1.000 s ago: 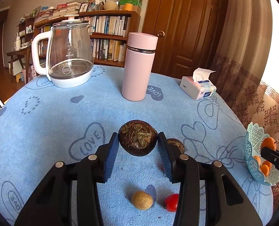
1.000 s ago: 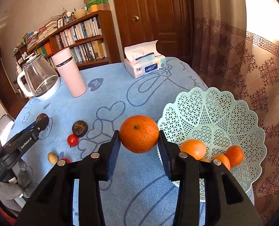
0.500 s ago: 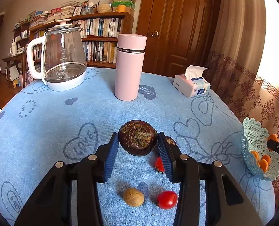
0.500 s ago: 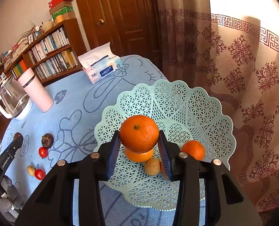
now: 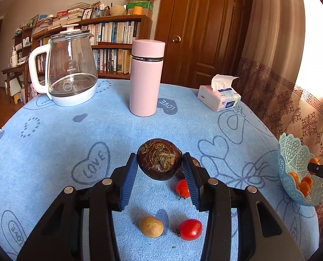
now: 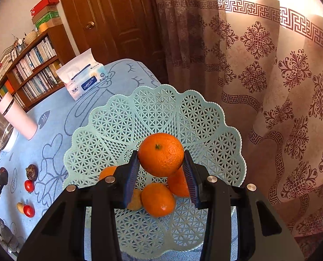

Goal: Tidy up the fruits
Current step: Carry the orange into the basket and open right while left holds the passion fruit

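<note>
Partly, the right tool [image 6: 161, 163] hides oranges [image 6: 158, 199] in the basket [image 6: 109, 121].

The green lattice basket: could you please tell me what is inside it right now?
Inside the basket lie three oranges and a small tan fruit. The right gripper holds a fourth orange above them; its jaws cover part of the basket floor.

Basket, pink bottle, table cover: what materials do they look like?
Basket: looks like moulded plastic, pale mint, matte; an openwork lattice with scalloped rim. Pink bottle: smooth matte pink coating, probably over metal; a shiny metallic ring shows under the cap. Table cover: soft fabric, likely terry-like; fuzzy blue nap with printed hearts.
</note>
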The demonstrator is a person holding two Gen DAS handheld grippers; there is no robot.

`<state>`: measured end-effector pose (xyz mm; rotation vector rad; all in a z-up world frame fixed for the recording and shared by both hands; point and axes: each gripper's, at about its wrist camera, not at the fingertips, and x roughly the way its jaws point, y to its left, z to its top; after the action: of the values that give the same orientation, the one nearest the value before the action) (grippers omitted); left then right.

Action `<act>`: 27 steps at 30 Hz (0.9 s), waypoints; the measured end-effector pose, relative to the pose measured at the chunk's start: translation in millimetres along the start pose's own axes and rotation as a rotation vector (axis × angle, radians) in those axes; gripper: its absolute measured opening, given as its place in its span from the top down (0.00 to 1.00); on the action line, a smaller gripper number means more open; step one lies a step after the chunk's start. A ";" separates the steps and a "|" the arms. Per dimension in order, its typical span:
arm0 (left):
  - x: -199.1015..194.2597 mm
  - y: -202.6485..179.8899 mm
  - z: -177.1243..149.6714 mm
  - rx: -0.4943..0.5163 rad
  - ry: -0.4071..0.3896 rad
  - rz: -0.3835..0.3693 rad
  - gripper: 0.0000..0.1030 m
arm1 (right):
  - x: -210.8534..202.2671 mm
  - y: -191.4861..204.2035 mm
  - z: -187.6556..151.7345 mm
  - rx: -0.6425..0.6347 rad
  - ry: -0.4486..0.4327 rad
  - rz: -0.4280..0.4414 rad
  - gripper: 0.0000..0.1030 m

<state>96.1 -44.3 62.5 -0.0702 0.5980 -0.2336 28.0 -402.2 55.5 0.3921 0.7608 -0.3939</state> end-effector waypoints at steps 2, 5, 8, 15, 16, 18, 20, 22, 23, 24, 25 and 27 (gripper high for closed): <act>0.3 -0.9 -0.6 0.003 0.001 -0.001 0.58 | 1.6 -6.2 1.9 0.017 0.007 -0.001 0.60; 0.5 -2.5 -1.3 0.007 0.003 -0.002 0.58 | 4.9 -10.8 3.3 0.034 0.026 0.004 0.60; 0.6 -3.9 -1.6 0.011 0.003 -0.004 0.58 | 8.7 -8.0 2.5 0.029 0.041 0.012 0.60; -0.3 -5.1 -2.2 0.015 0.002 -0.006 0.58 | 13.4 1.1 0.4 0.018 0.051 0.017 0.58; -0.3 -5.1 -2.1 0.015 0.002 -0.005 0.58 | 12.8 1.6 0.7 0.020 0.051 0.021 0.58; -0.4 -5.3 -2.3 0.014 0.003 -0.005 0.58 | 10.5 2.1 1.3 0.020 0.044 0.022 0.58; -0.4 -5.2 -2.1 0.015 0.002 -0.006 0.58 | 8.6 3.4 0.8 0.018 0.041 0.027 0.58; -0.4 -5.2 -2.2 0.015 0.002 -0.005 0.58 | 7.1 4.8 -0.9 0.015 0.040 0.032 0.58; -0.4 -5.2 -2.2 0.015 0.002 -0.005 0.58 | 6.4 5.5 -2.2 0.014 0.040 0.033 0.58; -0.5 -5.3 -2.2 0.015 0.002 -0.005 0.58 | 5.7 5.9 -3.7 0.013 0.041 0.035 0.58; -0.5 -5.3 -2.3 0.015 0.002 -0.005 0.58 | 5.1 6.3 -4.6 0.012 0.041 0.036 0.58; -0.6 -5.4 -2.3 0.015 0.002 -0.005 0.58 | 3.4 6.4 -6.3 0.014 0.039 0.039 0.58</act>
<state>93.3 -49.4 61.6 -0.0568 0.5982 -0.2433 29.6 -394.4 50.1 0.4281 0.7877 -0.3562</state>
